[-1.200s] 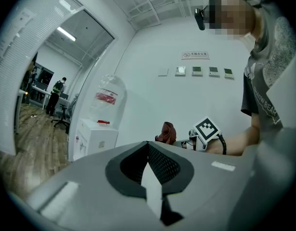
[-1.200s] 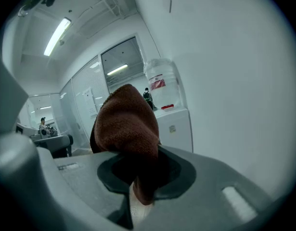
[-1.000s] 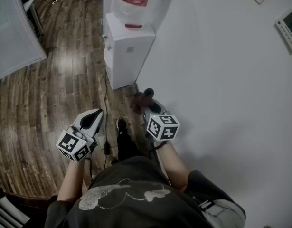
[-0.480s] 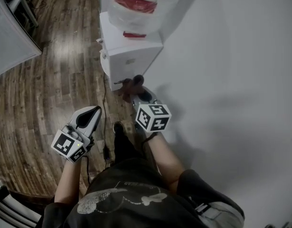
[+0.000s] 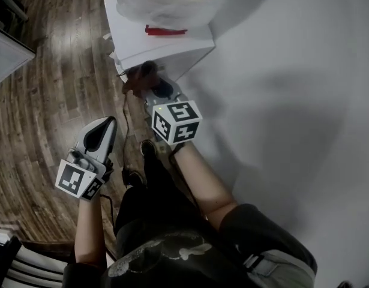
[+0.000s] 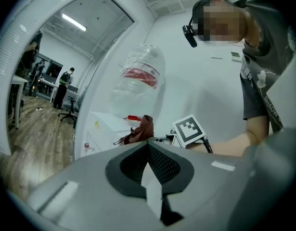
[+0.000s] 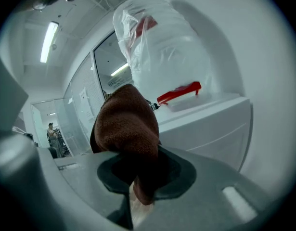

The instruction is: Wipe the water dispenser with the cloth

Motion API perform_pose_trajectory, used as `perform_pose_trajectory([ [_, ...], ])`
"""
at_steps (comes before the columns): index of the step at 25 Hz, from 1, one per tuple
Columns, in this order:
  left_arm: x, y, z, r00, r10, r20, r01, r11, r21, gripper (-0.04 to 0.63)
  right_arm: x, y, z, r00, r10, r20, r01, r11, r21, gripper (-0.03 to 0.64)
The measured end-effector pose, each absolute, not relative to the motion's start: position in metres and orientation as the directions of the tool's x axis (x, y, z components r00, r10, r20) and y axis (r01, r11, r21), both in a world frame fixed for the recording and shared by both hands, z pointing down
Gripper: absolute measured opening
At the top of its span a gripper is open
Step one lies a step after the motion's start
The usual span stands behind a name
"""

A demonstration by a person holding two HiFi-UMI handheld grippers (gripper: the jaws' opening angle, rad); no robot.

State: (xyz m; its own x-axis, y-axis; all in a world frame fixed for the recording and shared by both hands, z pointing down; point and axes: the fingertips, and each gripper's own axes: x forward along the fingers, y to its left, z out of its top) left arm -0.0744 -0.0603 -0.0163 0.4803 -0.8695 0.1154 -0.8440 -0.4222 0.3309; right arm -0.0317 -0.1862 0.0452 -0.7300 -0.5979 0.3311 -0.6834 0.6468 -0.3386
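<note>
White wall [image 5: 280,71] behind, right gripper [image 7: 155,153] clamping a rust-brown knitted cloth [image 7: 126,124] should press flat along the top edge of the white boxy water dispenser [image 7: 210,124]; left gripper [image 6: 148,144] closed, empty.

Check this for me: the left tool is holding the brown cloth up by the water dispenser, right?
No, it is the right tool that holds the cloth up by the dispenser. The right gripper view shows its jaws shut on the cloth; the left tool is shut on nothing.
</note>
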Motion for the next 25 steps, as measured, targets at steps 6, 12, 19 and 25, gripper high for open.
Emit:
perform_pose_trajectory([
  [6,-0.085,-0.060,0.040,0.485,-0.866,0.125,-0.820,-0.400,0.410,0.017,-0.042,-0.191,0.079,-0.720,-0.621,0.311,-0.694,0.644,-0.321,0.060],
  [12,-0.098,-0.054,0.121,0.483,-0.862,0.152,-0.824,-0.389,0.413,0.017,-0.043,-0.182,0.149,-0.706,-0.624,0.334,-0.708,0.635,-0.309,0.060],
  [19,-0.107,-0.060,0.249,0.498,-0.851,0.168,-0.823,-0.403,0.401,0.017,-0.039,-0.179,0.285,-0.704,-0.604,0.374,-0.708,0.640,-0.299,0.060],
  [25,-0.114,-0.066,0.377,0.509,-0.838,0.194,-0.829,-0.417,0.373,0.017,-0.044,-0.175,0.419,-0.715,-0.564,0.412,-0.690,0.663,-0.291,0.060],
])
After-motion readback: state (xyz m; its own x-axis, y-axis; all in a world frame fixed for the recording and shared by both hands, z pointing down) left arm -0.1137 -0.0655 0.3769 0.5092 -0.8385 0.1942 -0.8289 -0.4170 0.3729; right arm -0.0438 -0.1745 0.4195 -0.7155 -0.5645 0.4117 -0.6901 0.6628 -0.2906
